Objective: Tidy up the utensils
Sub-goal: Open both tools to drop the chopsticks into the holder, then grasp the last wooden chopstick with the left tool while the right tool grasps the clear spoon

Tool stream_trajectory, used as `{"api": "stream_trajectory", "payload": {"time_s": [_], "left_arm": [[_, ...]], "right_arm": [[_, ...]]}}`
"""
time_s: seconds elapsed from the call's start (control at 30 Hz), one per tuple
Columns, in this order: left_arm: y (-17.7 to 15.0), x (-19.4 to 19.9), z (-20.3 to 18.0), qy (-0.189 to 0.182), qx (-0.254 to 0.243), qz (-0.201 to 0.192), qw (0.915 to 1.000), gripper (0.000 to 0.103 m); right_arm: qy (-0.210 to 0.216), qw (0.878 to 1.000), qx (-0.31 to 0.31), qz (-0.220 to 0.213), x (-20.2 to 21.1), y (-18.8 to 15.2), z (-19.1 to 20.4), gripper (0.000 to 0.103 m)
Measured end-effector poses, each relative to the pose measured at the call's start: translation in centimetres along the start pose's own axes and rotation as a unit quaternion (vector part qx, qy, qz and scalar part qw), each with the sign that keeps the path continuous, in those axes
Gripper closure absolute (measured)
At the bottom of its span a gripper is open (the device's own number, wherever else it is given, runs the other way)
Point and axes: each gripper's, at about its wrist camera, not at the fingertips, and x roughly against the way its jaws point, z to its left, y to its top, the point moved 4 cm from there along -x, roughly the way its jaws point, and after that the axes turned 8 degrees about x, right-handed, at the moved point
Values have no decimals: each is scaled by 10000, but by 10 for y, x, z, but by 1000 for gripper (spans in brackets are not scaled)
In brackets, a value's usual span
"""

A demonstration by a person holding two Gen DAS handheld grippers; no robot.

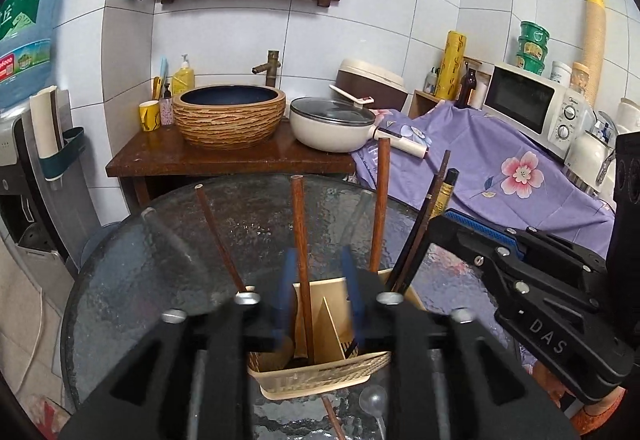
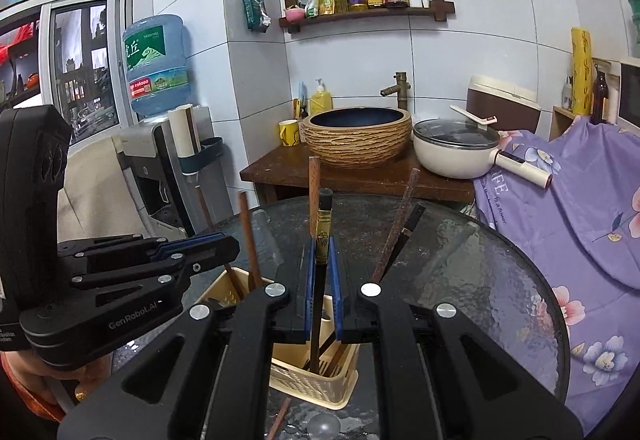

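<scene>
A cream plastic utensil holder [image 1: 320, 380] [image 2: 316, 388] with compartments stands on the round glass table [image 1: 160, 260]. Several wooden-handled utensils and dark chopsticks [image 1: 416, 240] stand upright in it. In the left wrist view, my left gripper [image 1: 320, 292] is open over the holder. A brown wooden handle [image 1: 302, 240] stands loose between its blue pads, close to the left one. My right gripper [image 2: 323, 280] is shut on a black utensil with a gold-patterned handle [image 2: 323, 228], whose lower end reaches into the holder. Each gripper also shows in the other's view, left gripper [image 2: 230, 244] and right gripper [image 1: 450, 217].
A clear plastic spoon [image 1: 372, 398] and a wooden stick [image 1: 332, 420] lie on the glass in front of the holder. Behind the table are a wooden stand with a basin [image 1: 230, 115], a lidded pan [image 1: 332, 123], a purple floral cloth [image 1: 500, 167] and a microwave [image 1: 536, 99].
</scene>
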Motion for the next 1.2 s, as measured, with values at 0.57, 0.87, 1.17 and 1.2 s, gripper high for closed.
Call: {"api": "stream_trajectory", "payload": {"time_s": [0.57, 0.87, 1.17, 1.2], "left_arm": [[-68, 69, 65, 765, 596, -841, 9917, 6], [-141, 41, 88, 1256, 808, -40, 9888, 6], [-169, 38, 98, 1538, 791, 202, 9847, 6], [-170, 39, 99, 1538, 817, 226, 9845, 6]], "right_arm": [[-27, 9991, -416, 87, 42, -86, -2, 10], [-643, 9918, -103, 1103, 4, -163, 19, 10], [-648, 9779, -101, 1984, -38, -202, 35, 26], [-665, 9767, -137, 2035, -41, -203, 34, 27]]}}
